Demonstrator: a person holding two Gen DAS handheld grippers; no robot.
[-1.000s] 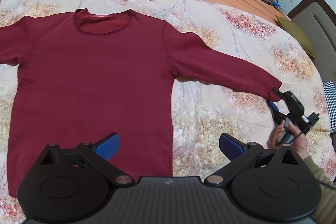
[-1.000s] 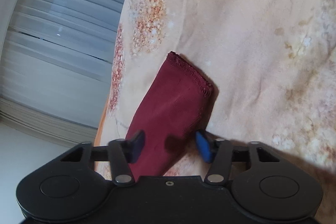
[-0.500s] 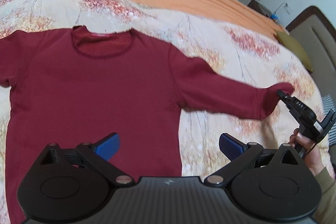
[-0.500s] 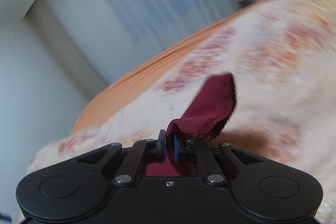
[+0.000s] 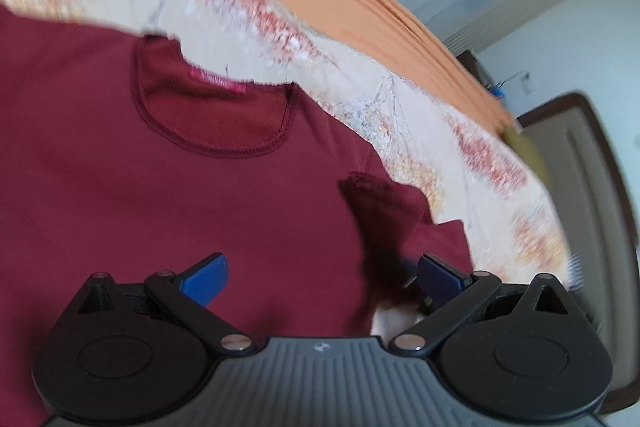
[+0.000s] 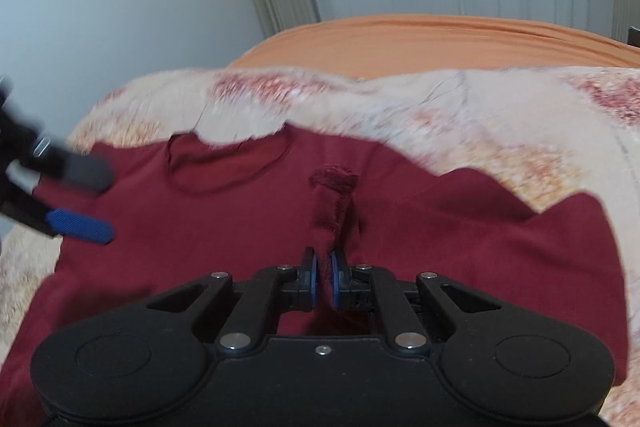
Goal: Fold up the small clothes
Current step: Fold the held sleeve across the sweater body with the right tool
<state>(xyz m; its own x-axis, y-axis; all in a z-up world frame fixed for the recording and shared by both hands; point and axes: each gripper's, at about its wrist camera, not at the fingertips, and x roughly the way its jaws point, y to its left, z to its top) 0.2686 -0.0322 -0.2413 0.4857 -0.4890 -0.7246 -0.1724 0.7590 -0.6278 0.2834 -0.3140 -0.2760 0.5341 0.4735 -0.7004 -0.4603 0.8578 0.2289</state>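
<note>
Folding the sleeve over the chest

You are on the sleeve step. The dark red sweater (image 6: 200, 251) lies flat on the bed (image 6: 400, 39), on top of the flowery blanket (image 6: 500, 115), with its neck hole (image 6: 224, 167) away from you. Your right tongs (image 6: 325, 277) are nearly together with the sleeve (image 6: 332, 203) pinched between the blue pads, and they are starting to come apart. The cuff (image 6: 334, 179) hangs over the chest, just beside the neck hole.

Your left tongs (image 5: 320, 277) are wide apart and hold nothing. They hang low over the sweater.

Next, I think you need to lay the sleeve down flat across the chest and let go all the way. Then pull the right tongs back without dragging the cloth.

Watch the edges. The shoulder fold on the right looks bumpy, so it may need a smoothing. The two tongs are close over the same sweater, so keep them from bumping. The blanket has lots of open room on the far side and to the right.
</note>
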